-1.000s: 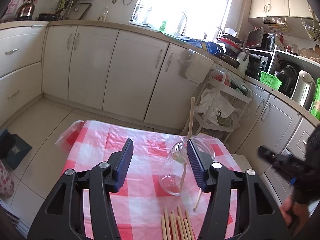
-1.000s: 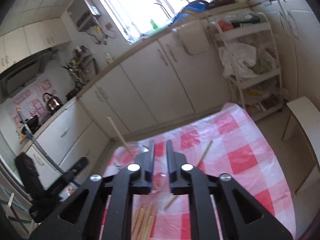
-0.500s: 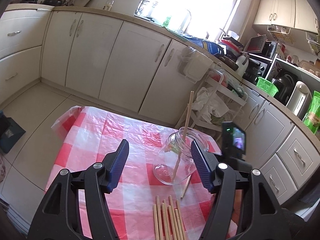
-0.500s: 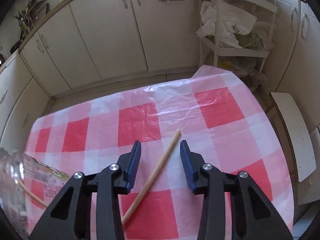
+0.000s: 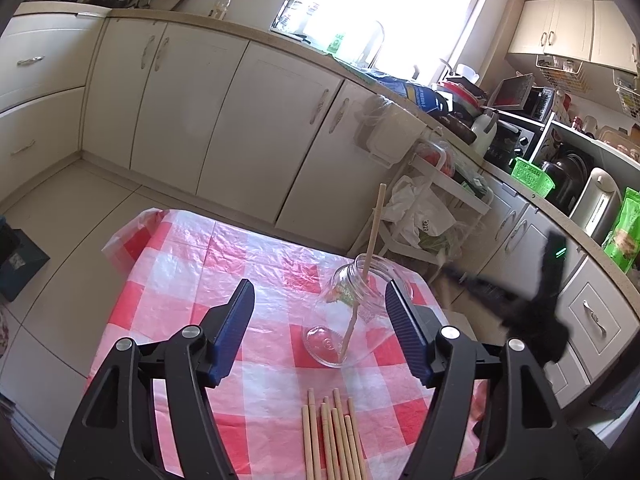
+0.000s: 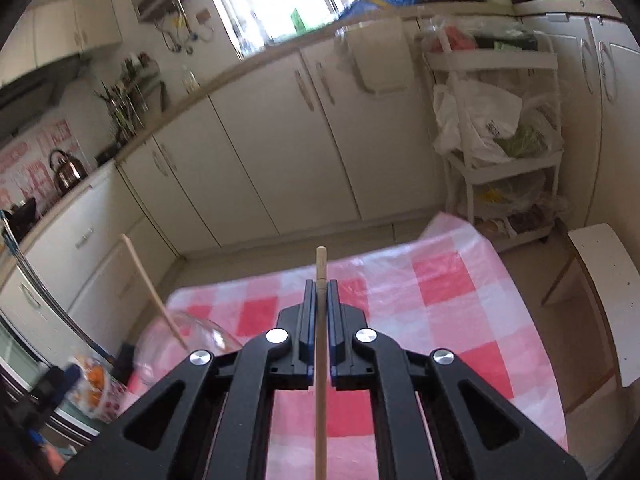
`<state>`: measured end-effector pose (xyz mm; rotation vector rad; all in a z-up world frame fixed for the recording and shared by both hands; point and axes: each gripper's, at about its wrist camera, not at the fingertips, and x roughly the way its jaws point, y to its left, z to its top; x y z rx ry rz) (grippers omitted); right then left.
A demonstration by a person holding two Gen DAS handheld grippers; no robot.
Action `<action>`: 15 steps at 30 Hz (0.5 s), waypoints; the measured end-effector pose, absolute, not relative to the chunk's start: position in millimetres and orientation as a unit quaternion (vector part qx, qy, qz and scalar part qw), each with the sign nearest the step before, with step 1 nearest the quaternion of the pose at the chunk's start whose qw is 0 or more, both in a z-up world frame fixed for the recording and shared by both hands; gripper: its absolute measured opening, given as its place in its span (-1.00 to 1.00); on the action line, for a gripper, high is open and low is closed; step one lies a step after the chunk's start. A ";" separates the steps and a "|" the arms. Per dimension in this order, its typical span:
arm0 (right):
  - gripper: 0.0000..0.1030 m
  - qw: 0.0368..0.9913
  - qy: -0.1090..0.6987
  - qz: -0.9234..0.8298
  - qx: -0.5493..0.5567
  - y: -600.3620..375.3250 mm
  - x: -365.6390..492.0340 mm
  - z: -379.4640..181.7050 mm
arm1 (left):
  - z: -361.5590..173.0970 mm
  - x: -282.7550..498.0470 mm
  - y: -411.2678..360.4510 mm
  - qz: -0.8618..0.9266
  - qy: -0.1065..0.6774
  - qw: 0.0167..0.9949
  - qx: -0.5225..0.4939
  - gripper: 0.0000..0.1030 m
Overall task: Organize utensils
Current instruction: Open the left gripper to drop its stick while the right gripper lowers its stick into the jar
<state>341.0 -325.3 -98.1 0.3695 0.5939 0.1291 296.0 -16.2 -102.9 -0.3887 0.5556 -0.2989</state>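
Note:
A clear glass jar stands on the red-and-white checked tablecloth with one wooden chopstick leaning in it. Several more chopsticks lie in a row near the front edge. My left gripper is open and empty, its jaws set wide just in front of the jar. My right gripper is shut on a single chopstick, held along the fingers above the cloth. The jar shows blurred at the left of the right wrist view. The right gripper shows as a dark blur to the right of the jar.
Cream kitchen cabinets run behind the table. A white trolley with plastic bags stands past the table's far right corner. A white stool sits right of the table. A green basket is on the counter.
My right gripper closed on the loose chopstick that lay on the cloth and lifted it, tilting the view up. My left gripper stayed open near the jar, shifting only slightly.

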 end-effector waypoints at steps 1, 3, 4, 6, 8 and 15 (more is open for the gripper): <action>-0.88 0.944 0.257 0.079 0.192 -321.9 336.7 -82.0 | -103.7 295.7 -16.3 -0.145 0.273 0.932 -0.189 0.26; -0.88 0.955 0.194 0.093 0.201 -310.1 331.8 -53.2 | -104.0 294.8 -16.8 -0.145 0.274 0.932 -0.189 0.27; -0.88 0.959 0.172 0.099 0.203 -301.8 331.8 -42.3 | -104.1 294.7 -16.7 -0.144 0.275 0.932 -0.189 0.27; -0.88 0.965 0.130 0.102 0.202 -287.8 339.4 -23.2 | -103.8 294.1 -15.8 -0.145 0.274 0.932 -0.190 0.28; -0.88 0.967 0.111 0.102 0.205 -276.6 354.0 -16.0 | -104.1 293.7 -14.4 -0.143 0.273 0.932 -0.192 0.28; -0.88 0.968 0.107 0.083 0.211 -248.2 389.6 -32.7 | -107.5 295.2 -5.0 -0.140 0.274 0.928 -0.211 0.29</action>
